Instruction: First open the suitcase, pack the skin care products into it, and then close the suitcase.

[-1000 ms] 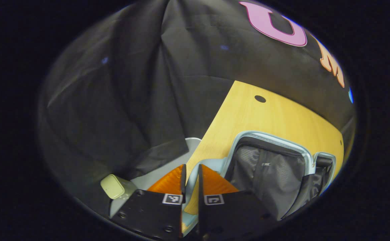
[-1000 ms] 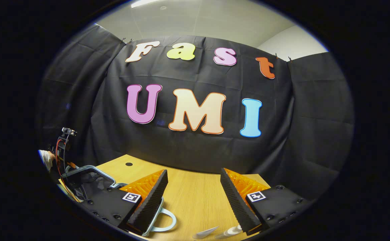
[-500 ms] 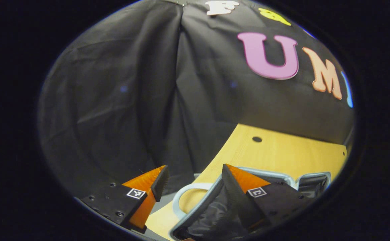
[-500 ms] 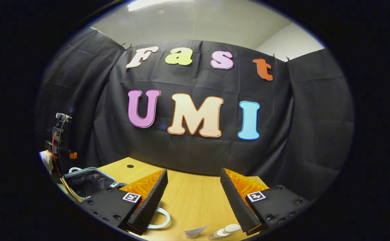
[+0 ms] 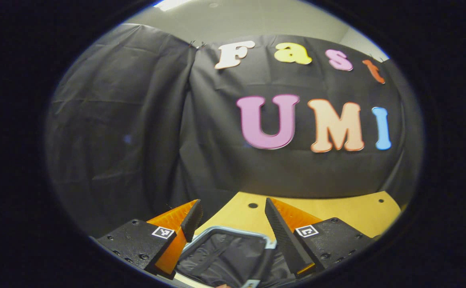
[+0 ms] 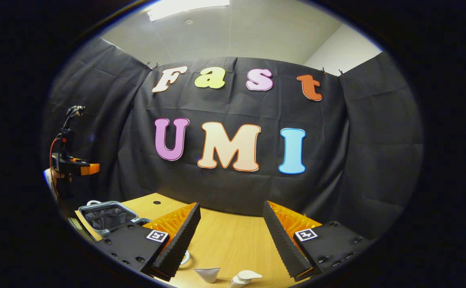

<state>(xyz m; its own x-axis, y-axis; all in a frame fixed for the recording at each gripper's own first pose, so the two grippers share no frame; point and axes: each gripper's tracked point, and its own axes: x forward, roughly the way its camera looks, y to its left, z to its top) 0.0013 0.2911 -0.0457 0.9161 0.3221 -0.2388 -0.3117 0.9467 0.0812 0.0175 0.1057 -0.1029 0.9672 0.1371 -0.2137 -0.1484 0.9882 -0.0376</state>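
The suitcase (image 6: pixel 107 216) lies open on the bench (image 6: pixel 233 240), its dark lining upward, so I judge that opening is done and packing comes next. The skin care products (image 6: pixel 243 277) are small pale pieces on the bench, well to the right of the suitcase and lying just in front of the right hand-held gripper (image 6: pixel 231 230), low between its fingers. This hand-held gripper is spread wide and holds nothing. The left hand-held gripper (image 5: pixel 233 220) is also spread and empty; it hovers above the suitcase, whose rim (image 5: pixel 233 231) shows between its fingers. So the right one is clearly nearer to the products and the left one nearer to the suitcase. How the products' long axis lies I cannot tell, they are too small.
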